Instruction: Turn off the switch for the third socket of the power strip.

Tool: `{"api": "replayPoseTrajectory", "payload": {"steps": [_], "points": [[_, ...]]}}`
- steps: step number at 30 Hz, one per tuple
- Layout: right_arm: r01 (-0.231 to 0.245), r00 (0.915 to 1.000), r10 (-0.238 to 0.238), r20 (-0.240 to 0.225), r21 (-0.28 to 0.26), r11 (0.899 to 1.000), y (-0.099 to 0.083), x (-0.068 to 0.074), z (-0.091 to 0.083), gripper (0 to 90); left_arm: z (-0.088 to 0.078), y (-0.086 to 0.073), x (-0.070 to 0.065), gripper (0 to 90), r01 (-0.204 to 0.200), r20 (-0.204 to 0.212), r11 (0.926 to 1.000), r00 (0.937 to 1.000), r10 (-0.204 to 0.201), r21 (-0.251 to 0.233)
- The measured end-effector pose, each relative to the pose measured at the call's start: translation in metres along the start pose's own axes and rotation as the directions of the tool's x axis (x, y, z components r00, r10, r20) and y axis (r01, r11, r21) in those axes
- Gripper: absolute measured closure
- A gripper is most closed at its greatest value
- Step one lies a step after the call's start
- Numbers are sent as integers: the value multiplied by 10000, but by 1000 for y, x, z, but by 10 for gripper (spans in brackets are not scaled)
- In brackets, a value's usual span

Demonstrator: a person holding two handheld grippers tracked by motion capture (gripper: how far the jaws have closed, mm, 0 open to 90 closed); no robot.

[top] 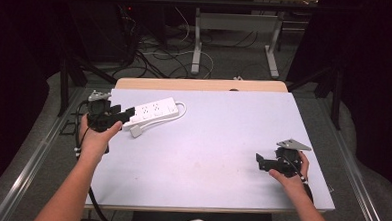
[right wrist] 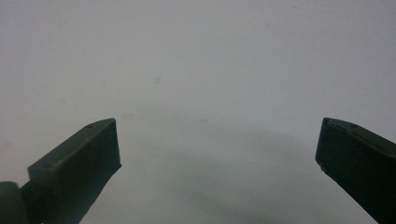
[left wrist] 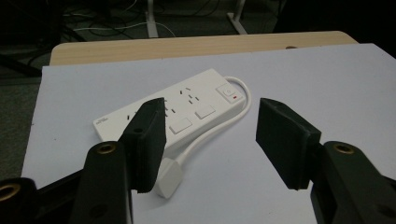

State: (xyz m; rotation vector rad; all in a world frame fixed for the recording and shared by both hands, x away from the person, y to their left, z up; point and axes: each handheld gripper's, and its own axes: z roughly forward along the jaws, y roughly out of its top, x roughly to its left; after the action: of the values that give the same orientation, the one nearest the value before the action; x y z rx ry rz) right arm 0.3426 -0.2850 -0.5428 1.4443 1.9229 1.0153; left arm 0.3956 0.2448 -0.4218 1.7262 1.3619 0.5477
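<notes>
A white power strip [top: 153,110] lies on the pale sheet [top: 218,136] at the far left, its cord looping round to a white plug [top: 136,131] beside it. My left gripper [top: 125,115] hovers just left of the strip, open, with nothing between its jaws. In the left gripper view the power strip [left wrist: 180,105] and its plug [left wrist: 169,179] lie beyond and below the left gripper [left wrist: 212,133]; the plug sits by the left jaw, untouched. My right gripper [top: 259,162] rests at the right near the front edge, open and empty, over bare sheet in the right gripper view [right wrist: 217,144].
A strip of wooden tabletop [top: 200,84] shows beyond the sheet's far edge. On the floor behind stand the metal legs of another table [top: 197,45], among loose cables [top: 156,58]. Metal rails [top: 37,153] run along both sides.
</notes>
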Motion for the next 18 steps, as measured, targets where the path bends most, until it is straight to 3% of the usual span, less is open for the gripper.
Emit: {"api": "replayPoseTrajectory", "payload": {"steps": [18], "points": [[5,10000,-5,-47,0,10000,0,-1,0,0,11,15,11,461,488,-187,9988,9986,-488,16]]}}
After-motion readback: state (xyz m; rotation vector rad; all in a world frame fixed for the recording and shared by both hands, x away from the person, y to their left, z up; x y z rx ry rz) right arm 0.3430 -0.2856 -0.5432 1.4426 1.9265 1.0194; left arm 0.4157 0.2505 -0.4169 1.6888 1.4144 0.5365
